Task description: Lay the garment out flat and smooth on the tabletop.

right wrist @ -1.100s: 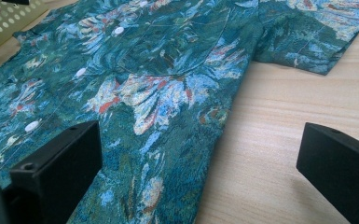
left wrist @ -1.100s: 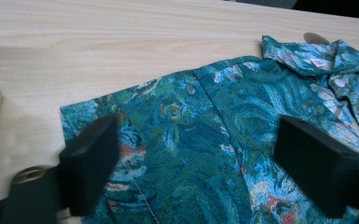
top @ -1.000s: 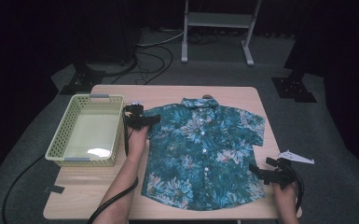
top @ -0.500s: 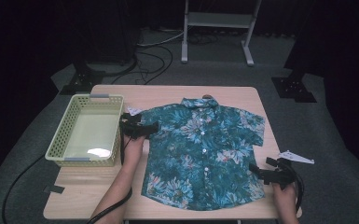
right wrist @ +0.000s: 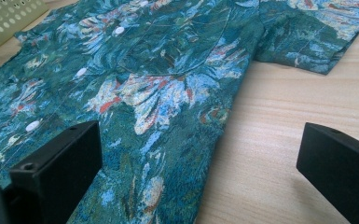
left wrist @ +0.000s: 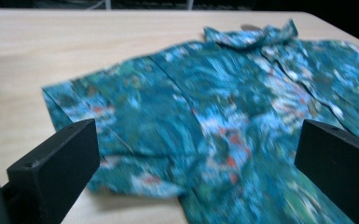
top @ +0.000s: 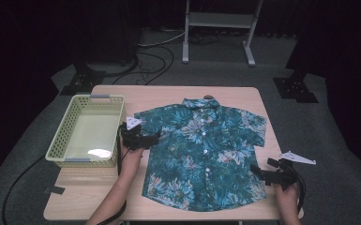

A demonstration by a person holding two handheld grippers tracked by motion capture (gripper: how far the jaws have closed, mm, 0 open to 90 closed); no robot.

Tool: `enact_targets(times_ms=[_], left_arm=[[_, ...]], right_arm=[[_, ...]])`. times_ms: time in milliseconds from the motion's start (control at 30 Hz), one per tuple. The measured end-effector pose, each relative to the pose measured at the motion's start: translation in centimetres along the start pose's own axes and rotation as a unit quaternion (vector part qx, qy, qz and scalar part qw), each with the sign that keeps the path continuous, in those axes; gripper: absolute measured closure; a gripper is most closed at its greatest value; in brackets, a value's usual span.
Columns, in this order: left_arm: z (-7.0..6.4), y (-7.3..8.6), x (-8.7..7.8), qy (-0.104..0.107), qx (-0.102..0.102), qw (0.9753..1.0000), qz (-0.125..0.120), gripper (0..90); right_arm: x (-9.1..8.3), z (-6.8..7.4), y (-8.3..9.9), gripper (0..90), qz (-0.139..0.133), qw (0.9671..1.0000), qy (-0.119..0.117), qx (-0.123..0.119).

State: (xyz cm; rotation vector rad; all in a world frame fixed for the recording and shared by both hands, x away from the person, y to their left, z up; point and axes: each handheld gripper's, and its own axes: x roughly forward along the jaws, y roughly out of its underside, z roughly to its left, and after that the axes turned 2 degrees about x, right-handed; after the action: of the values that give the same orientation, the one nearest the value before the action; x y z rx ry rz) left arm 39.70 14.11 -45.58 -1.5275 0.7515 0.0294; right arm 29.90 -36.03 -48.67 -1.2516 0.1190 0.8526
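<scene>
A teal floral short-sleeved shirt point(top: 201, 150) lies flat and face up on the wooden table point(top: 169, 96), collar at the far side. My left gripper point(top: 143, 137) hovers at the shirt's left sleeve point(left wrist: 121, 126), jaws wide apart with nothing between them. My right gripper point(top: 268, 174) sits at the shirt's lower right hem point(right wrist: 168, 154), also open, with hem cloth and bare wood between its jaws. White buttons point(right wrist: 118, 31) run down the shirt front.
A pale green perforated basket point(top: 88, 131) stands on the table's left side, close beside my left gripper. A metal stand point(top: 218, 28) and cables lie on the floor beyond the table. Bare wood runs along the far edge and the front left corner.
My left gripper has drawn back toward me along the shirt's left sleeve. My right gripper has stayed at the lower right hem.
</scene>
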Motion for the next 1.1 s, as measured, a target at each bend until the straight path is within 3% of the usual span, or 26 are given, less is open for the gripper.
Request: enact_targets(times_ms=[133, 333, 367, 467, 533, 633, 800, 967, 1067, 1100], left_arm=[[-0.6, 0.7, -1.1, 0.017, -0.009, 0.9998, -0.009, 0.0], [-1.6, 1.8, -2.9, 0.036, 0.012, 0.9991, -0.02, 0.0], [-1.6, 2.0, -3.2, 0.032, 0.008, 0.9992, -0.021, 0.0], [-1.7, 2.6, -4.3, 0.053, -0.009, 0.9981, -0.029, 0.0], [-2.0, 3.1, -4.8, 0.064, 0.001, 0.9975, -0.028, 0.0], [-2.5, 3.8, -5.6, 0.054, 0.03, 0.9976, -0.031, 0.0], [-2.3, 4.9, -6.7, 0.059, 0.015, 0.9974, -0.038, 0.0], [-2.4, 6.0, -8.4, 0.056, 0.036, 0.9961, -0.059, 0.0], [-2.4, 6.7, -9.3, 0.072, 0.036, 0.9942, -0.071, 0.0], [-2.4, 6.9, -9.5, 0.069, 0.039, 0.9943, -0.072, 0.0]], right_arm=[[0.0, 0.0, 0.0, 0.0, -0.001, 1.0, 0.001, 0.0], [0.0, 0.0, 0.0, 0.0, -0.002, 1.0, 0.001, 0.002], [0.0, 0.0, 0.0, 0.0, -0.002, 1.0, 0.001, 0.002], [0.0, 0.0, 0.0, 0.0, -0.002, 1.0, 0.001, 0.002], [0.0, 0.0, 0.0, 0.0, -0.002, 1.0, 0.002, 0.003], [0.0, 0.0, 0.0, 0.0, -0.002, 1.0, 0.002, 0.003], [0.0, 0.0, 0.0, 0.0, -0.002, 1.0, 0.003, 0.003], [0.0, 0.0, 0.0, 0.0, -0.001, 1.0, 0.003, 0.004], [0.0, 0.0, 0.0, 0.0, 0.0, 1.0, 0.003, 0.003], [0.0, 0.0, 0.0, 0.0, 0.001, 1.0, 0.004, 0.003]])
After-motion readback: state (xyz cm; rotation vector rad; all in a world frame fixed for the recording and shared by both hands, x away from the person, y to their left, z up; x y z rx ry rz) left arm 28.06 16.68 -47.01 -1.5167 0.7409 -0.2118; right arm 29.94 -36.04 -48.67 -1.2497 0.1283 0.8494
